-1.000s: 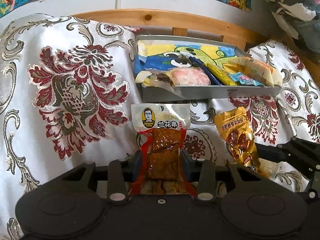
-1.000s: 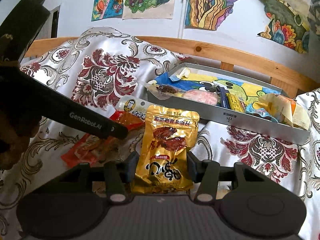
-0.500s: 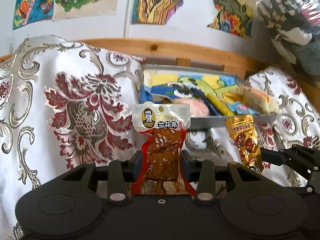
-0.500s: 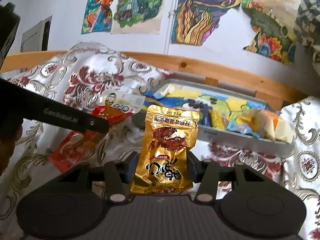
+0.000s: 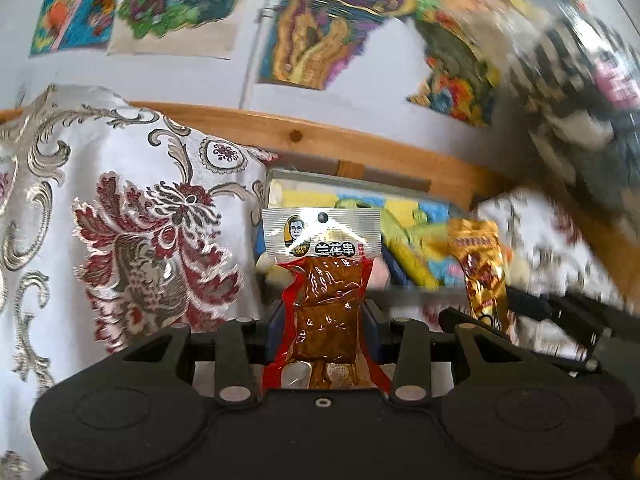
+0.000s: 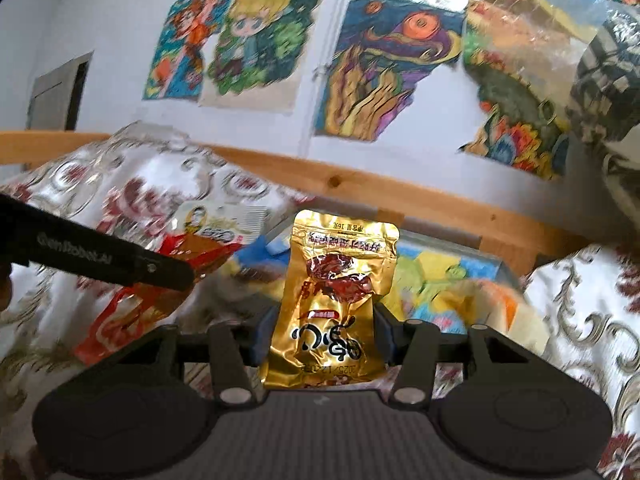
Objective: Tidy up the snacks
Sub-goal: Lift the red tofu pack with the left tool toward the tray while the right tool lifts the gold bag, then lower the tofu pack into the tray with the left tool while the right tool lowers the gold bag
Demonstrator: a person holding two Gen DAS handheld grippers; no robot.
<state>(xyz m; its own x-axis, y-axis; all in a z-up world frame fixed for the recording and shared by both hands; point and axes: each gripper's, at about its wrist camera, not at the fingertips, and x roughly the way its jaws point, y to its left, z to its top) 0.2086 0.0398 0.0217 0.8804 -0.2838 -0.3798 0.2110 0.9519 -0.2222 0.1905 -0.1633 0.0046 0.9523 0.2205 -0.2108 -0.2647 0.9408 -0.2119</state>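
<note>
Gold snack packet (image 6: 334, 296): glossy crinkled foil. Brown snack packet (image 5: 326, 296): shiny clear plastic. Cloth (image 5: 120, 220): woven brocade, sheen. Rail (image 6: 360, 178): bare wood.

We see bright, even daylight and strong fisheye bending at the edges. Motion blur smears the posters (image 5: 312, 28) and tray (image 6: 444, 276); foil packets glare.

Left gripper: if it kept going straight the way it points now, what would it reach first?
Probably the grey tray directly ahead of the left gripper, which is shut on the red snack packet; depth is unclear.
</note>
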